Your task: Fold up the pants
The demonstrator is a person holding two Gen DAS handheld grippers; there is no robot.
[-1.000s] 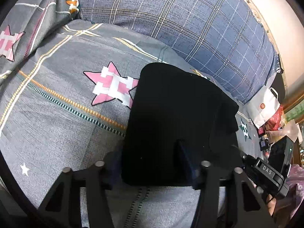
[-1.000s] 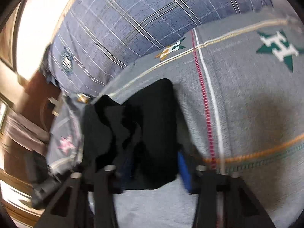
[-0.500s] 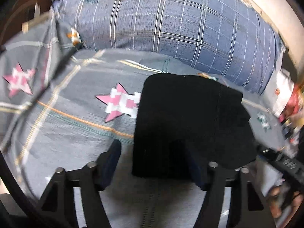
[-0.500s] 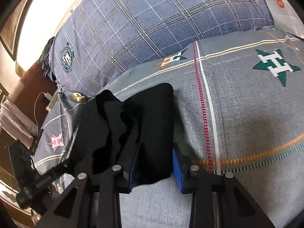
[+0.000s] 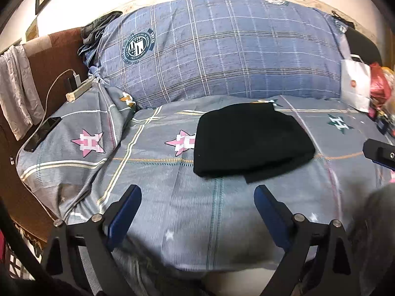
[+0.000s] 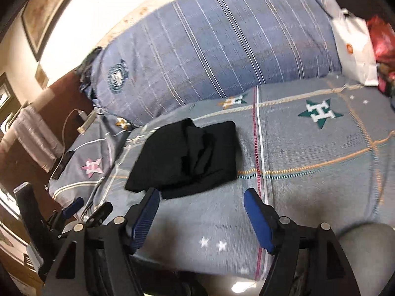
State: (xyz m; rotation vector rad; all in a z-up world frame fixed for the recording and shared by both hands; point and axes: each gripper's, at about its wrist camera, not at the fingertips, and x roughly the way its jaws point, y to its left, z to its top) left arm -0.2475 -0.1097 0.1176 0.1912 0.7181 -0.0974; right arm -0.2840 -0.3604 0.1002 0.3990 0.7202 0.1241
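Observation:
The black pants (image 5: 249,143) lie folded into a compact bundle on the grey star-patterned bedspread (image 5: 158,197), also seen in the right wrist view (image 6: 187,157). My left gripper (image 5: 197,197) is open and empty, held back from the bundle's near edge. My right gripper (image 6: 201,202) is open and empty, just short of the bundle's near corner. A tip of the right gripper shows at the right edge of the left wrist view (image 5: 380,154).
A large blue plaid pillow (image 5: 222,51) lies behind the pants. A phone (image 5: 42,133) rests on a small pillow at left beside a charger cable. A white paper bag (image 5: 355,83) and red bags stand at the right.
Both grippers have let go of the pants, opened wide and pulled back and up from the bundle, which now lies free on the bed.

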